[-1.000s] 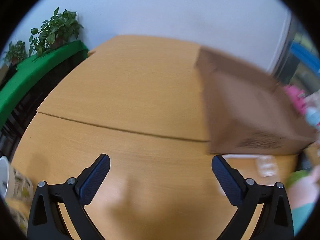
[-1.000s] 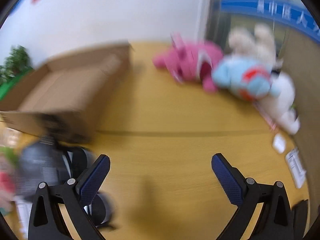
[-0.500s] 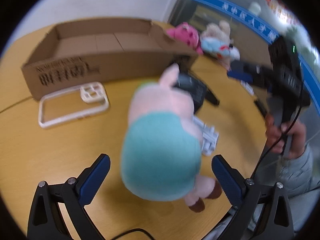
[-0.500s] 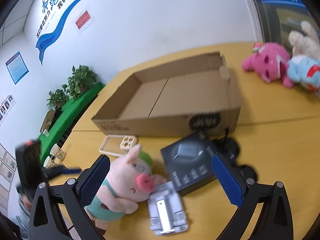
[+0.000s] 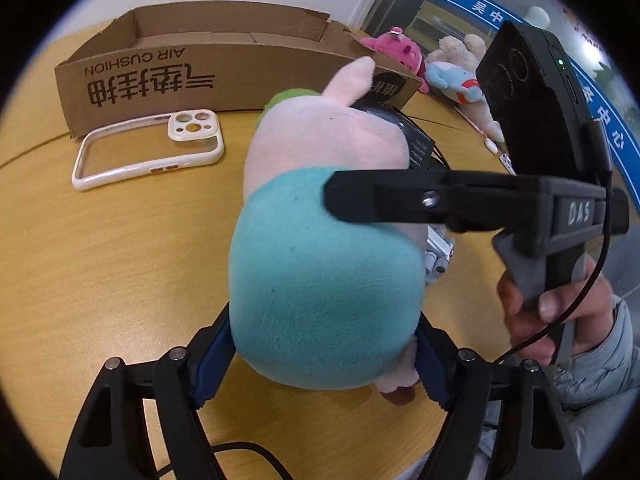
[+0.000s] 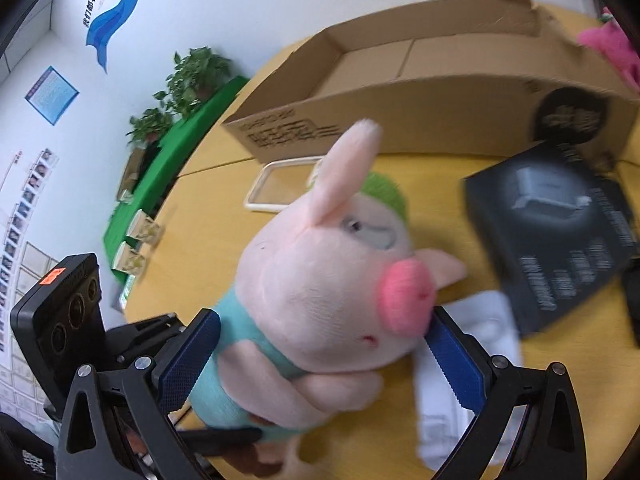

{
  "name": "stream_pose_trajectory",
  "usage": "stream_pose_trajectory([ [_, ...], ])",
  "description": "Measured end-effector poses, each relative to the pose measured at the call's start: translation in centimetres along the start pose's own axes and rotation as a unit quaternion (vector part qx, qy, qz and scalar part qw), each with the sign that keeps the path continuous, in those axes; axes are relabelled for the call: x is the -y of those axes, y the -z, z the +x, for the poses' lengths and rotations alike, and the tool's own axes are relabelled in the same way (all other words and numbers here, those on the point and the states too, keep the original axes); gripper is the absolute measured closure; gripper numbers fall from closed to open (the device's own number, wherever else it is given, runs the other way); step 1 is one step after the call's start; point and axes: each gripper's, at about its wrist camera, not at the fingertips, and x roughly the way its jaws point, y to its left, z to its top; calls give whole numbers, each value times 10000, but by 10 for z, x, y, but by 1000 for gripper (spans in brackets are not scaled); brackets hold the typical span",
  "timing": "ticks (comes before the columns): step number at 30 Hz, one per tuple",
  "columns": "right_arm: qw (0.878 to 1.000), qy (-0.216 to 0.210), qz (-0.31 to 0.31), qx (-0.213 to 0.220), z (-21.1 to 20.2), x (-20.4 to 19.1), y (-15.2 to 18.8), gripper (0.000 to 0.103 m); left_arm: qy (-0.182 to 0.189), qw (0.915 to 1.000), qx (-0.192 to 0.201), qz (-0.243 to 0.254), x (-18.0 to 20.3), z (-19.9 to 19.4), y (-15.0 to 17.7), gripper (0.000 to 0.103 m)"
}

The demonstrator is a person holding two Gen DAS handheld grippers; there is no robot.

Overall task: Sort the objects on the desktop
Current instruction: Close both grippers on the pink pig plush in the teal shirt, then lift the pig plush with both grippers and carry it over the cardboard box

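Note:
A pink plush pig in a teal shirt (image 5: 320,264) stands on the wooden table (image 5: 100,248) in front of an open cardboard box (image 5: 192,56). My left gripper (image 5: 324,364) straddles the pig's lower body, its blue pads pressing the sides. My right gripper (image 6: 320,352) straddles the pig (image 6: 332,280) at head and shoulders, its pads (image 6: 456,364) touching or nearly touching the plush. The right gripper's finger (image 5: 400,200) crosses over the pig in the left wrist view.
A white phone case (image 5: 148,148) lies by the box. A black product box (image 6: 556,232) and a white item (image 6: 468,368) lie right of the pig. Pink and blue plush toys (image 5: 404,52) sit at the far right. Plants (image 6: 192,76) stand beyond the table.
Both grippers have closed in on the pig from opposite sides. The left jaws have narrowed onto its body; the right jaws now flank its head.

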Motion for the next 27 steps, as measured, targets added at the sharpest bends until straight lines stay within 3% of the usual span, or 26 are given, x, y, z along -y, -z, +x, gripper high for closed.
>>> stream_pose_trajectory([
  [2, 9999, 34, -114, 46, 6, -6, -1, 1, 64, 9999, 83, -71, -2, -3, -1, 31],
  [6, 9996, 67, -188, 211, 11, -16, -8, 14, 8, 9995, 291, -136, -1, -16, -11, 35],
  [11, 9947, 127, -646, 789, -29, -42, -40, 19, 3, 9954, 953, 140, 8, -61, -56, 36],
  [15, 9804, 251, -1232, 1514, -82, -75, -99, 19, -22, 9837, 1730, 495, 20, -108, -117, 36],
  [19, 9596, 407, -1740, 2175, -139, -108, -166, 20, 79, 9670, 2466, 643, 25, -155, -191, 36],
  [21, 9475, 529, -1979, 2455, -163, -128, -206, 20, -83, 9574, 2772, 802, 28, -179, -229, 36],
  [25, 9366, 436, -2237, 2662, -192, -152, -269, 20, -188, 9498, 3016, 815, 19, -207, -278, 36],
  [27, 9316, 456, -2396, 2695, -196, -161, -293, 20, -219, 9505, 3010, 742, 6, -211, -299, 36],
])
